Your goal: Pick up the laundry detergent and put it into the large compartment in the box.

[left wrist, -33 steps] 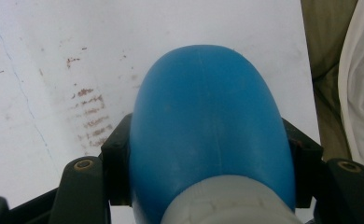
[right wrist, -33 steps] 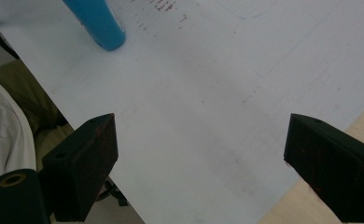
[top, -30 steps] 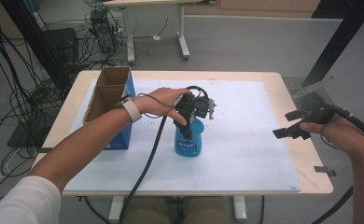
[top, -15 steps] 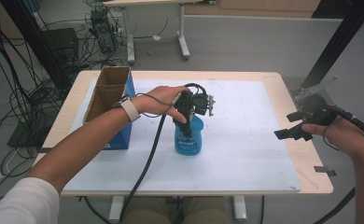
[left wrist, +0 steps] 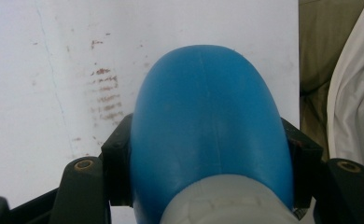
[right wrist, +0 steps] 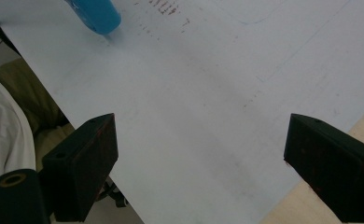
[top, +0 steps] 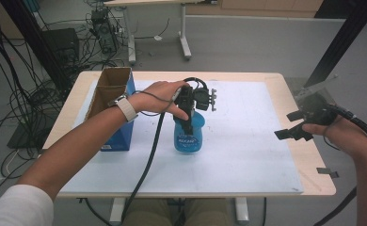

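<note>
L gripper (top: pixel 189 123) pinches blue bottle (top: pixel 188 136) at its upper part, w/ R gripper (top: pixel 292 126) spread wide at the table's (top: pixel 247 160) right edge.

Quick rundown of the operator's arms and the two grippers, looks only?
Both grippers are black with blocky black jaws. The left gripper trails a thick black cable toward the table's near edge; the right gripper carries a grey three-cornered plate and a black cable too. The left arm has a white short sleeve and a white wristband.
</note>
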Motion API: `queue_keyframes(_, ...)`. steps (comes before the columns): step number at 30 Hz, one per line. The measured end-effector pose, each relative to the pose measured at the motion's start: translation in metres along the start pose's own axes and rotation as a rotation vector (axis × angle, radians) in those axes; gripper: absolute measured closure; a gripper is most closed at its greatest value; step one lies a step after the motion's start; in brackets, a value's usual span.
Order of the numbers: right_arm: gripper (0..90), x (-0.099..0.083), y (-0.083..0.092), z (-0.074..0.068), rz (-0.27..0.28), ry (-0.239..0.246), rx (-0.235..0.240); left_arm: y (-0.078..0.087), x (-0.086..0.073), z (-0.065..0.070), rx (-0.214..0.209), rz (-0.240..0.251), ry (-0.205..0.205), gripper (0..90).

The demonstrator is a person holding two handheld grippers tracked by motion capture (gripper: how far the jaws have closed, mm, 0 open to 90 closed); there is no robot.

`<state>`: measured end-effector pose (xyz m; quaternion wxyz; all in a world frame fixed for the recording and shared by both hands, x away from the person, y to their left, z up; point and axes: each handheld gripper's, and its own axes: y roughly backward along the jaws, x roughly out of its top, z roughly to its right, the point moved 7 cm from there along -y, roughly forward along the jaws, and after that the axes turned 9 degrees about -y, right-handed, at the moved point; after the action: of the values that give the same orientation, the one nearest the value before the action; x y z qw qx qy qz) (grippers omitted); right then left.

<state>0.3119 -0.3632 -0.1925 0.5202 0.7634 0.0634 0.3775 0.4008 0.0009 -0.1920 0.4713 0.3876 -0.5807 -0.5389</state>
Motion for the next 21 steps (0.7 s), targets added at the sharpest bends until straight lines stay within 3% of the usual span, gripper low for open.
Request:
queue_keyframes(14,9.7,0.000,0.002,-0.003,0.009,0.017,0.004,0.012,0.004,0.007,0.012,-0.005,0.064,37.0)
queue_keyframes(21,9.7,-0.002,0.003,-0.003,0.011,0.019,0.005,0.019,0.005,0.008,0.016,-0.006,0.125,37.0)
